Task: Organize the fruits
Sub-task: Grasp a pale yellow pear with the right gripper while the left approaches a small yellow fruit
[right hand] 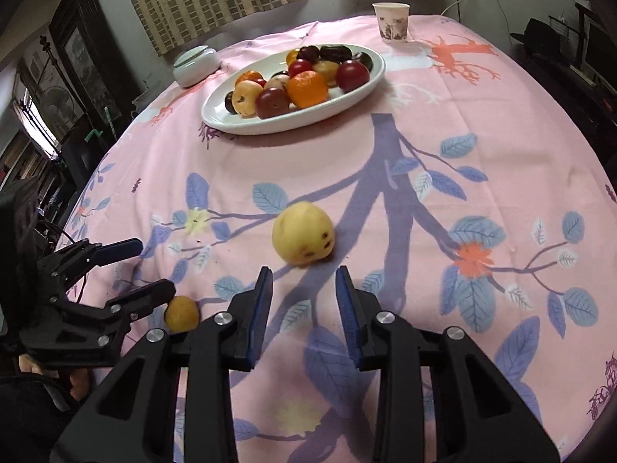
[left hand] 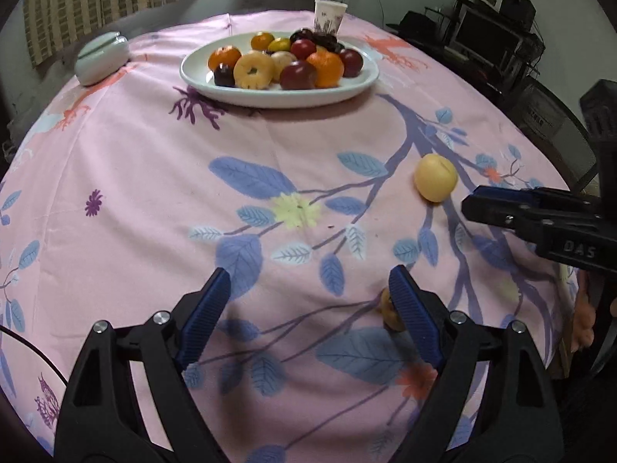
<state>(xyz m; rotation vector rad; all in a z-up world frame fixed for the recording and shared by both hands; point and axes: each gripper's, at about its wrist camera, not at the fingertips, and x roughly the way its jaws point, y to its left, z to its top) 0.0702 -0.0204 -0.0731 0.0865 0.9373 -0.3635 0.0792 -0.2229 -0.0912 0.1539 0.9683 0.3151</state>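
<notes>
A large yellow fruit lies on the pink flowered cloth, just ahead of my right gripper. Its jaws stand a narrow gap apart with nothing between them. A small yellow fruit lies by the right finger of my left gripper, partly hidden behind that finger. The left jaws are wide open over bare cloth. Whether the finger touches the small fruit I cannot tell. A white oval plate at the far side holds several oranges, red and dark fruits.
A paper cup stands behind the plate. A pale lidded jar sits at the far left. The table edge drops off close on the right in the left wrist view, with a chair beyond it.
</notes>
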